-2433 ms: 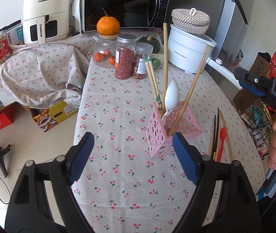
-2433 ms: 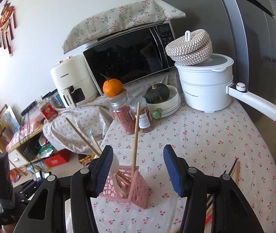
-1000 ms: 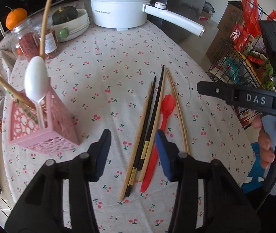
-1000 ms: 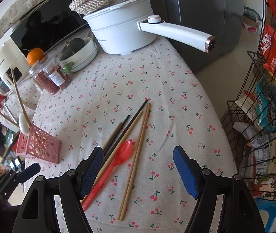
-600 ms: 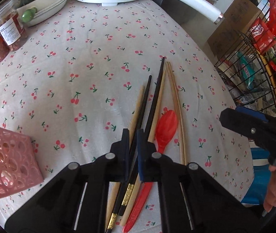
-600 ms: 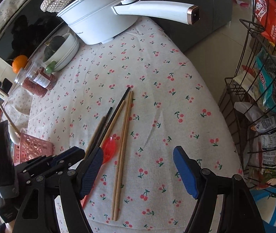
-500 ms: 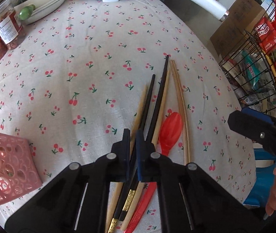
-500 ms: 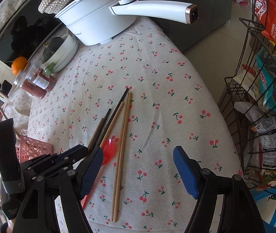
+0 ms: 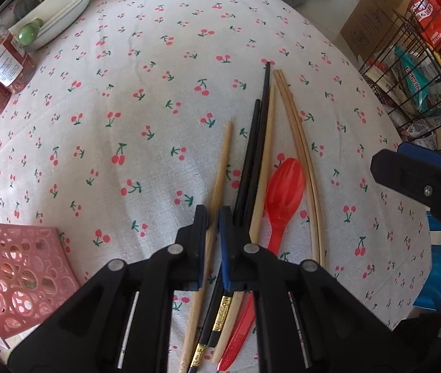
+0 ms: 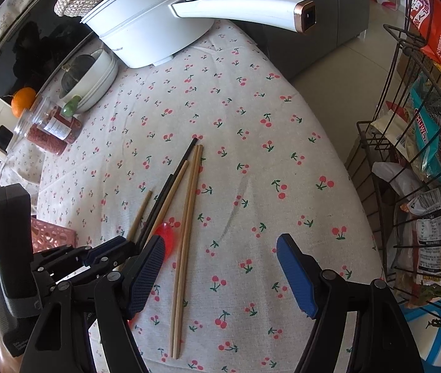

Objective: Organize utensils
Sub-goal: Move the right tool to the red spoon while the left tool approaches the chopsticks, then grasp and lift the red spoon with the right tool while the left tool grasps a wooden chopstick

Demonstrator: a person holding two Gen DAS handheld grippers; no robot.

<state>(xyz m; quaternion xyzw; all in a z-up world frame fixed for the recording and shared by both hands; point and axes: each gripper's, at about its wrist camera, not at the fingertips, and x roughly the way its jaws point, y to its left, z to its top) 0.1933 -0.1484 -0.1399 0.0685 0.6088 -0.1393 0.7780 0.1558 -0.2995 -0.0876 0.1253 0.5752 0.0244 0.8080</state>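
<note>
Several utensils lie side by side on the cherry-print tablecloth (image 9: 146, 99): a light wooden chopstick (image 9: 222, 168), black chopsticks (image 9: 253, 152), another wooden chopstick (image 9: 265, 155), a red plastic spoon (image 9: 282, 192) and a thin bamboo pair (image 9: 298, 136). My left gripper (image 9: 212, 217) is shut on the light wooden chopstick, low over the table. It also shows in the right wrist view (image 10: 118, 248). My right gripper (image 10: 220, 267) is open and empty above the bamboo pair (image 10: 186, 239). The pink perforated holder (image 9: 15, 276) stands at the left.
A white electric pot (image 10: 149, 21) with a long handle stands at the back. A bowl with a pumpkin (image 10: 87, 74) and jars of dried goods (image 10: 49, 130) are at the back left. A wire rack of packaged goods (image 10: 422, 143) stands right of the table edge.
My left gripper came down onto the utensils and closed on the light wooden chopstick, shifting slightly left. My right gripper stayed open and came a little closer to the table.
</note>
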